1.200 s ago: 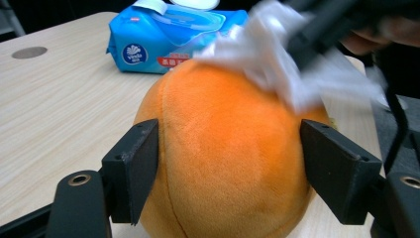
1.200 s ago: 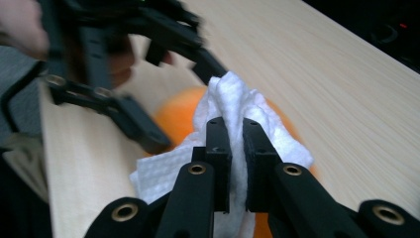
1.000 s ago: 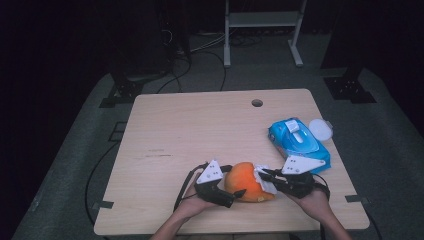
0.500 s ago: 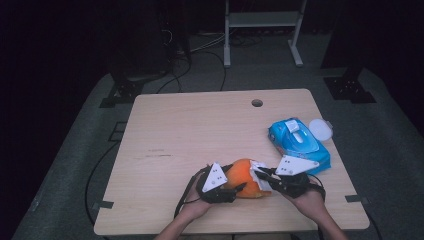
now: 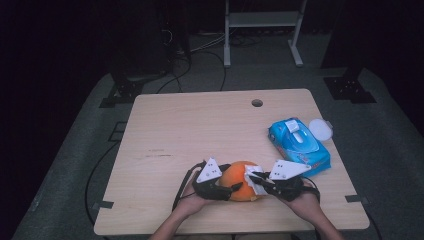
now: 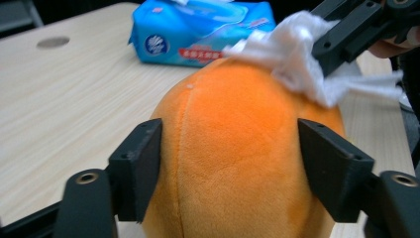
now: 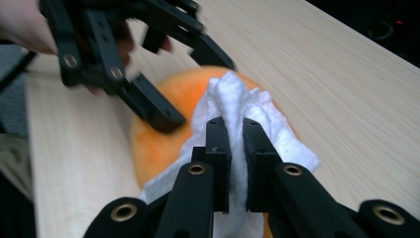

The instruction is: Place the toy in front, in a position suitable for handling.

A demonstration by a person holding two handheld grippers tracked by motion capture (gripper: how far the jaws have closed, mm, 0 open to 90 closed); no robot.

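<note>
Orange plush ball (image 5: pixel 239 180) sits at six o'clock on my wooden bench (image 5: pixel 200 130); my left fingers (image 6: pixel 138 168) have just closed onto it, right fingers (image 7: pixel 218 144) clamp a white wipe (image 7: pixel 233 99) on top.

High view above table (image 5: pixel 165 130), looking forward-down; gripper views close, level, sharing orange plush (image 6: pixel 237 148)

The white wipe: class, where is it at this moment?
In the high view the white wipe lies on the orange plush toy near the table's front edge, pinched by the right gripper, left of the blue pack.
</note>
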